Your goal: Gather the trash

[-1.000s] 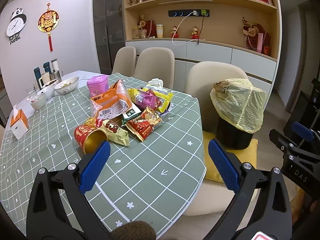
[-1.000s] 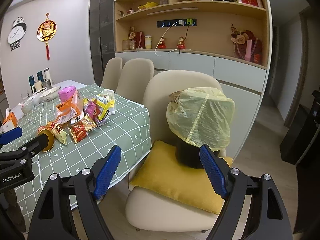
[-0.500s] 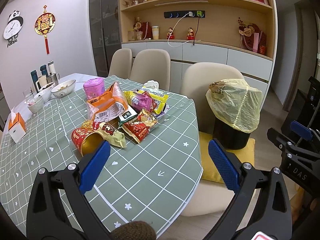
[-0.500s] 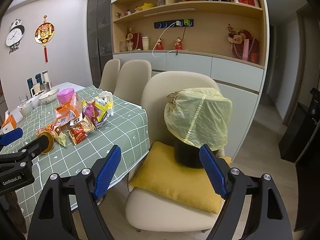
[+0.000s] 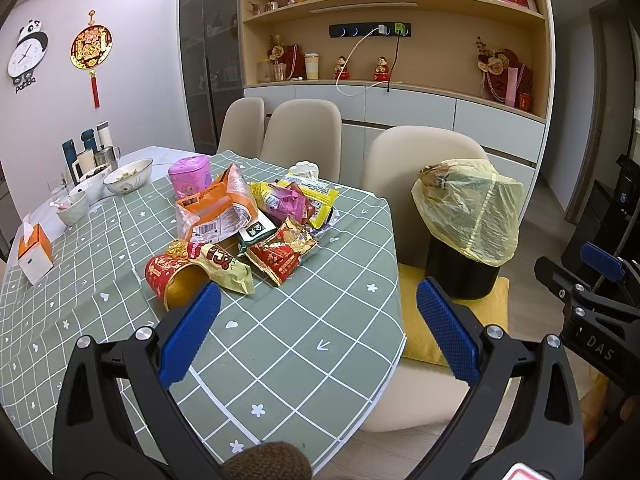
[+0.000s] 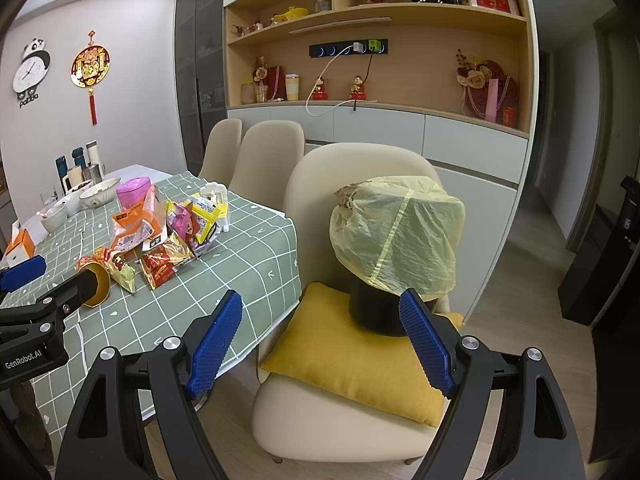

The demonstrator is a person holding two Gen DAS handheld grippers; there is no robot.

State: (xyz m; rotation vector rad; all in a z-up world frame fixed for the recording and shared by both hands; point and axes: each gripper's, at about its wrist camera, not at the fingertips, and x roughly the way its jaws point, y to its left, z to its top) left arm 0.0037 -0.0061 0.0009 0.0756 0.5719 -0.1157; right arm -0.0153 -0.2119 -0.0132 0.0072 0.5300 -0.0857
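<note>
While both tools hung in the air short of the table, the left gripper point(image 5: 318, 330) stood with its blue-padded jaws spread wide and empty over the green checked tablecloth point(image 5: 280, 344), and the right gripper point(image 6: 320, 336) gaped just as wide and empty over the yellow cushion point(image 6: 360, 368). The trash lay heaped near the table's middle: a red paper cup point(image 5: 174, 282) tipped on its side, a red snack bag point(image 5: 282, 254) beside it, an orange wrapper point(image 5: 218, 212) behind. On the cushion of the nearest chair point(image 6: 360, 164) stood a black bin point(image 6: 374, 312), a yellow bag point(image 6: 398, 234) draped over its top.
</note>
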